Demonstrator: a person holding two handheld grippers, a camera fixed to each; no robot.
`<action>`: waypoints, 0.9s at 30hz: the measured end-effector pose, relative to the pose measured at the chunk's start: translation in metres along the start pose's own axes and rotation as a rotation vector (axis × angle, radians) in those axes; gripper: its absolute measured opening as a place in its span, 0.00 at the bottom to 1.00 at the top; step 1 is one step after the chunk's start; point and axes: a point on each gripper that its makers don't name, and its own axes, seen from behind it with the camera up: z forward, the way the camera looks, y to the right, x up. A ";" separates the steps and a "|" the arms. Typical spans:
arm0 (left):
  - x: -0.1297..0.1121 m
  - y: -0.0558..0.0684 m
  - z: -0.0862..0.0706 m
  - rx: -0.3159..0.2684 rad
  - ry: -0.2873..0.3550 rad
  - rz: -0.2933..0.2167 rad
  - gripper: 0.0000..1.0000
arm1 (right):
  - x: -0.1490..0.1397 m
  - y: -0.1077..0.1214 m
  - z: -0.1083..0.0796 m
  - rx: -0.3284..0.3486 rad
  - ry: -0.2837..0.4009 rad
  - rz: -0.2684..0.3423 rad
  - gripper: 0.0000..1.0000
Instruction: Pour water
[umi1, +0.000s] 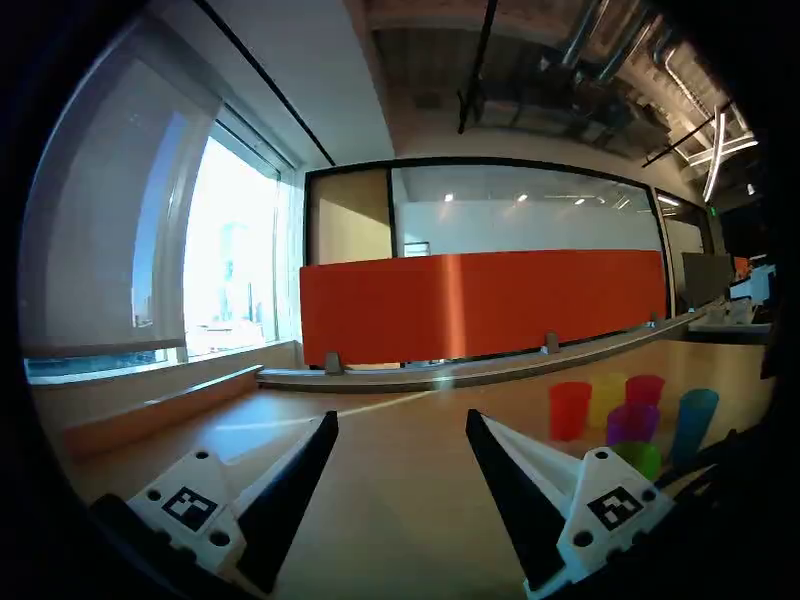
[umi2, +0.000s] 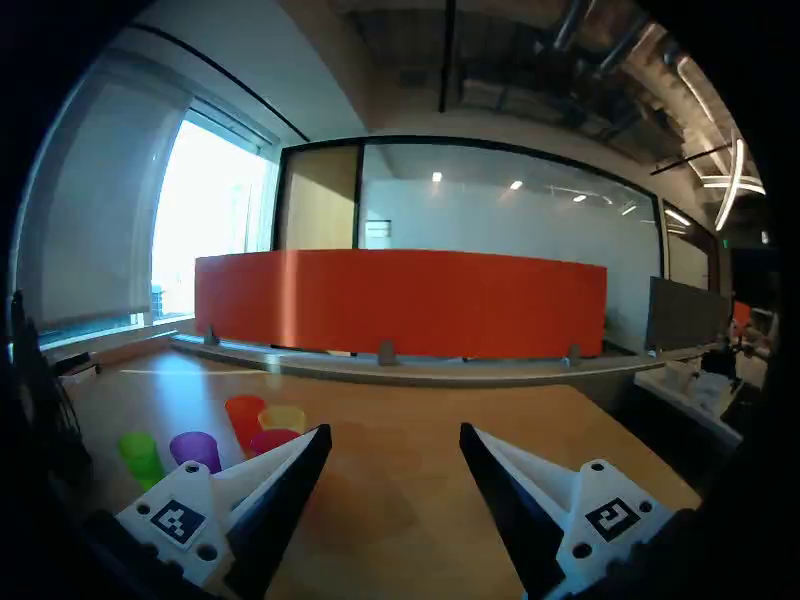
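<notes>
Left gripper view: left gripper (umi1: 400, 414) is above the table (umi1: 400, 520), with its fingers aimed at the far edge.
Left gripper state: jaws are spread wide with nothing between them; wood top shows in the gap.
Right gripper view: right gripper (umi2: 395, 428) is above the table (umi2: 400, 510), aimed at the same far edge.
Right gripper state: jaws are spread wide and grip nothing.
Task items, left gripper view: six upright cups (umi1: 632, 423) form a tight cluster on the table at picture right, beyond the right-hand finger.
Back row: orange cup (umi1: 570, 408), yellow cup (umi1: 607, 398), red cup (umi1: 645, 390).
Nearer row: purple cup (umi1: 632, 425), blue cup (umi1: 695, 420); green cup (umi1: 640, 458) is nearest, just beside the finger.
Task items, right gripper view: green cup (umi2: 140, 455), purple cup (umi2: 195, 450), orange cup (umi2: 245, 418), yellow cup (umi2: 283, 417) and red cup (umi2: 272, 440) are at picture lower left, with the red cup partly behind the left-hand finger.
Cup contents: cannot tell.
Far edge: a grey rail (umi1: 450, 375) runs its full length and carries an upright orange divider (umi1: 480, 300).
Window-side edge: a low ledge (umi1: 150, 400) lies under the window (umi1: 230, 270).
Opposite edge, right gripper view: the table ends at picture right; a second desk (umi2: 700, 390) is near it.
Open room: wood top runs unbroken from both sets of fingertips to the rail.
</notes>
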 end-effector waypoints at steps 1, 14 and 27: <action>-0.002 0.000 0.000 0.000 -0.003 -0.001 0.95 | 0.000 0.000 0.000 -0.001 -0.001 -0.001 0.99; -0.010 0.001 0.003 -0.006 -0.018 -0.040 0.95 | -0.001 0.003 -0.001 -0.007 -0.002 -0.001 0.99; -0.016 0.001 0.006 -0.011 -0.040 -0.054 0.95 | -0.002 0.005 -0.003 -0.008 -0.001 0.004 1.00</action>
